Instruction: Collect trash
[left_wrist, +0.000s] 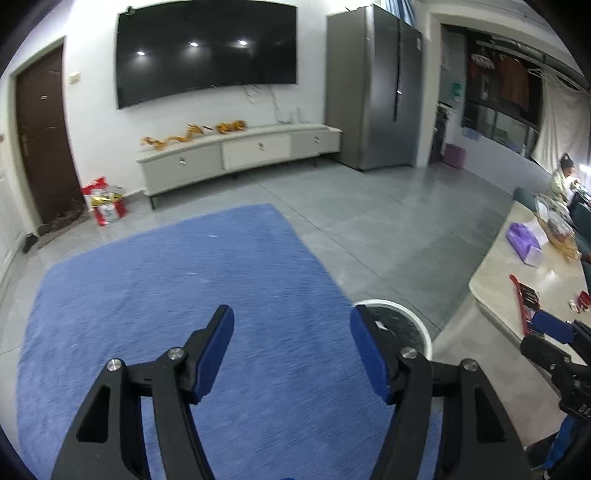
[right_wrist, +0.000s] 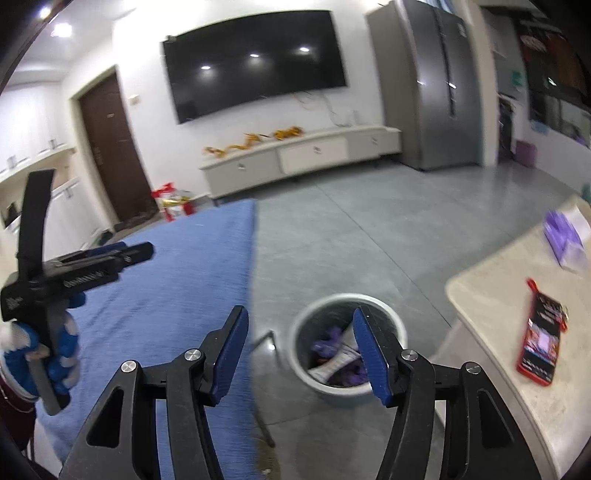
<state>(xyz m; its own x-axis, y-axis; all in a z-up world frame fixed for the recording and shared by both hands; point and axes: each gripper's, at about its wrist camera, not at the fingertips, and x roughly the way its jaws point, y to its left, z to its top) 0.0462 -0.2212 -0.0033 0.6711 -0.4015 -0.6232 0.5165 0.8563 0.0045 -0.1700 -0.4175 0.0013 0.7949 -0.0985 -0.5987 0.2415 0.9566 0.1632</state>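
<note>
Blue rug (left_wrist: 177, 314) fills your left wrist view; your left hand-held gripper (left_wrist: 291, 347) stands open and empty, with the white trash bin (left_wrist: 406, 308) at two o'clock, partly hidden behind the right finger.

Grey floor tiles (right_wrist: 351, 236) dominate your right wrist view; your right hand-held gripper (right_wrist: 299, 347) gapes empty, the bin (right_wrist: 314, 317) directly ahead holding purple scraps. Remaining trash, a red packet (right_wrist: 541, 343), lies lengthwise on the counter (right_wrist: 491, 295) at three o'clock, nearer your right hand.
</note>
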